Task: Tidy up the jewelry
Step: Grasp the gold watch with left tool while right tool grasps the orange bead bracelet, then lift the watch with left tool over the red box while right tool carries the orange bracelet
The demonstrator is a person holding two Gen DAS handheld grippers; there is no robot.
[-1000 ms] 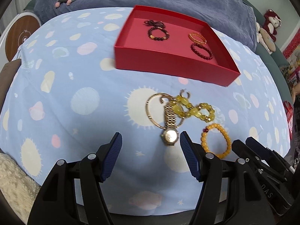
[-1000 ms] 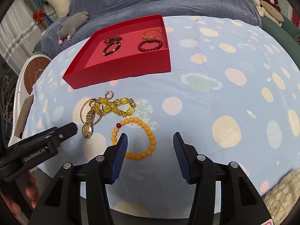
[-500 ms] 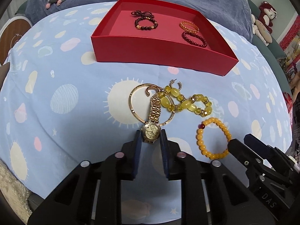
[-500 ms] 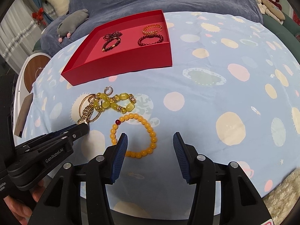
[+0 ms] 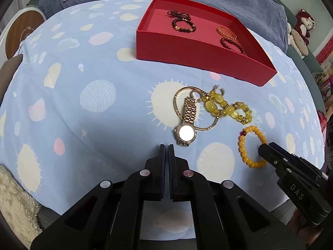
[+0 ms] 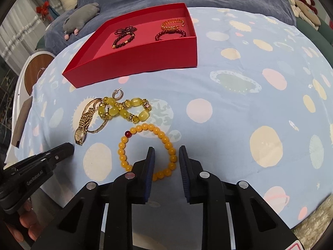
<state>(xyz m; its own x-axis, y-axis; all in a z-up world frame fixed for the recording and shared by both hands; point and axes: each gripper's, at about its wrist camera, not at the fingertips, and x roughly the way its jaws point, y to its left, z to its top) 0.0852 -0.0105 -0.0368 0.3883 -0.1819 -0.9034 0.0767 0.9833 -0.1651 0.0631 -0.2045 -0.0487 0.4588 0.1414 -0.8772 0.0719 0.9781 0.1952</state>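
A gold watch [image 5: 186, 125] lies on the blue cloth over a thin gold bangle [image 5: 181, 95], beside a chunky yellow bead bracelet [image 5: 226, 108] and a small earring [image 5: 218, 88]. My left gripper [image 5: 166, 146] is shut and empty, just short of the watch. An orange bead bracelet [image 6: 149, 148] lies nearer; my right gripper [image 6: 165, 152] is half open with its fingers either side of the bracelet's right arc. The red tray [image 5: 187, 52] at the back holds several dark and orange bracelets [image 5: 183, 24]. The tray also shows in the right wrist view [image 6: 135, 60].
A blue blanket and a grey plush toy [image 6: 82, 16] lie behind the tray. More plush toys [image 5: 299, 35] sit at the far right. A round wooden stool [image 5: 20, 31] stands at the left. A fluffy cream rug [image 5: 14, 206] lies by the near edge.
My left gripper closed from wide open to shut, without the watch, and drew back slightly. My right gripper moved forward over the orange bracelet and narrowed.
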